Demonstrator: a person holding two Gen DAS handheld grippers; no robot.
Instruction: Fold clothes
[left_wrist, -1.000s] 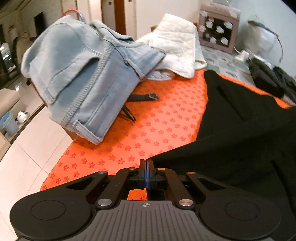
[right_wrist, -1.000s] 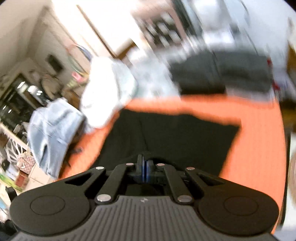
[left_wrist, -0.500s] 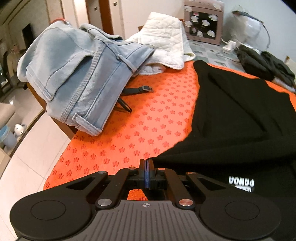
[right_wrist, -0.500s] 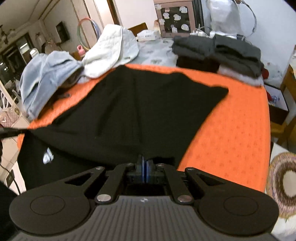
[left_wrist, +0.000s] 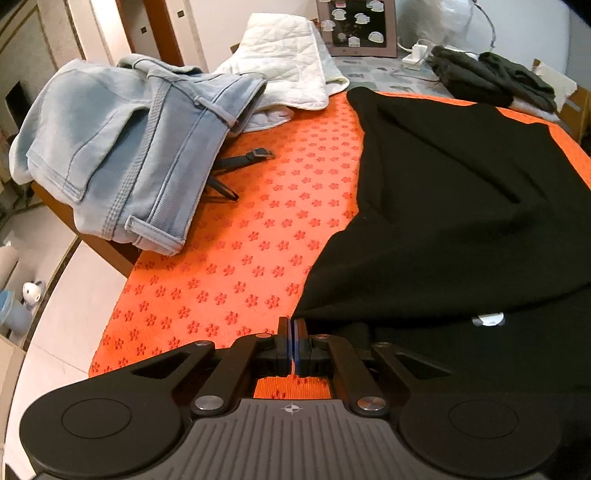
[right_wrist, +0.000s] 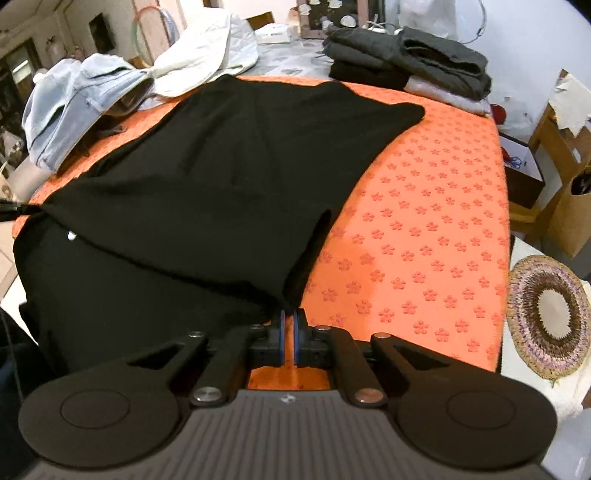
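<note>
I held a two-finger gripper in each hand over a table covered by an orange cloth (left_wrist: 236, 258) printed with small flowers. A black garment (right_wrist: 229, 158) lay spread across the middle of that cloth, its near part doubled back over itself.

My left gripper (left_wrist: 294, 334) was pinched tight on the garment's near left corner — the fabric ran straight out from its closed jaws. My right gripper (right_wrist: 289, 328) sat at the near right corner; its jaws were just opening, a thin gap showing between the blue pads, with the black edge at their tips.

Beyond the garment, at the far left, light blue jeans (left_wrist: 122, 147) lay heaped beside a white quilted piece (left_wrist: 288, 62). A stack of folded dark clothes (right_wrist: 406, 62) rested at the far right edge.
</note>
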